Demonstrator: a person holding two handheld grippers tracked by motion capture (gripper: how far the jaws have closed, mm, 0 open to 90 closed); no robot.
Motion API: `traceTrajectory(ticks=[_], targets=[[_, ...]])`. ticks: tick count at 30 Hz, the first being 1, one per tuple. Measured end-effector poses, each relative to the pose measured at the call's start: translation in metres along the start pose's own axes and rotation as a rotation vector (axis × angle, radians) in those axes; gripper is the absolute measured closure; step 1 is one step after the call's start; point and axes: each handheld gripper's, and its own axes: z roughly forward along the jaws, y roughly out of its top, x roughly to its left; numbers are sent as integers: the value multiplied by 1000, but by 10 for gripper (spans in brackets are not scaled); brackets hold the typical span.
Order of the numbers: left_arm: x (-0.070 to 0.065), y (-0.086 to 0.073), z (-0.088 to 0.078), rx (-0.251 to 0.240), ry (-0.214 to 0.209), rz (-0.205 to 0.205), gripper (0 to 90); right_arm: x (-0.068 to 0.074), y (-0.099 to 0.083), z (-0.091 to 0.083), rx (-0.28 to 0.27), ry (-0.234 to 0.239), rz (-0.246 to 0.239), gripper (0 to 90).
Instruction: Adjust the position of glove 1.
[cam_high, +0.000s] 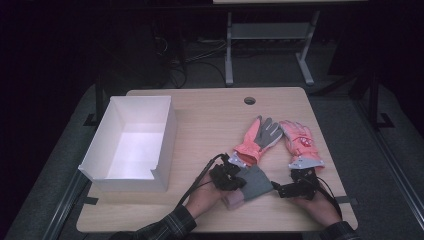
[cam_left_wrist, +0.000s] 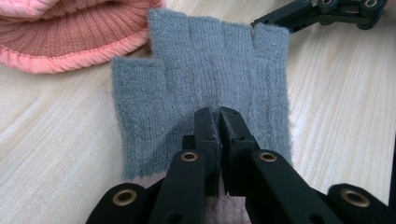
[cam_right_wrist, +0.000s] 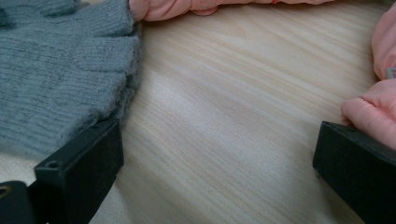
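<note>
Pinching the grey knitted fingerless glove near its cuff end, left tongs clamped nearly shut on a fold of the wool, probably to drag or lift it as 1 flat piece rather than bunching it. Lying spread on the pale wooden table at the near edge, just below the cuff of the coral padded glove with the grey palm, glove fingers pointing toward the right tongs. Standing wide open and holding nothing, 1 jaw of the right tongs touching the grey glove's finger end, the other just beside the pink padded glove with the printed back; likely waiting to take the far end so the knit stays stretched between 2 grips. Sitting well apart at the left of the table, the open white cardboard box, seemingly the place meant for the gloves. Resting side by side, both padded gloves untouched for now.
</note>
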Motion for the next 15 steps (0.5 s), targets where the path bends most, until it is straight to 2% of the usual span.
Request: traceTrajectory(ticks=[1,2,3,5,6,7,9,10,13,15], targets=[[0,0,-1,-10,-3,-2,842,0,0,0,0,0,0,12],[2,0,-3,-8,-9,16,812,0,0,0,0,0,0,12],[2,1,-5,-20,-18,10,768,0,0,0,0,0,0,12],[4,2,-11,-36,-24,20,659,0,0,0,0,0,0,12],[3,3,-13,-52,-21,8,593,0,0,0,0,1,0,12],[5,4,-17,-49,-15,27,525,0,0,0,0,0,1,12],[9,3,-20,-49,-3,32,415,0,0,0,-1,0,0,12],[11,2,-20,-60,-9,19,367,0,0,0,0,0,0,12],[15,0,-14,-49,-20,4,276,0,0,0,0,0,1,12],[17,-1,-8,-23,-12,20,221,0,0,0,0,1,1,12]])
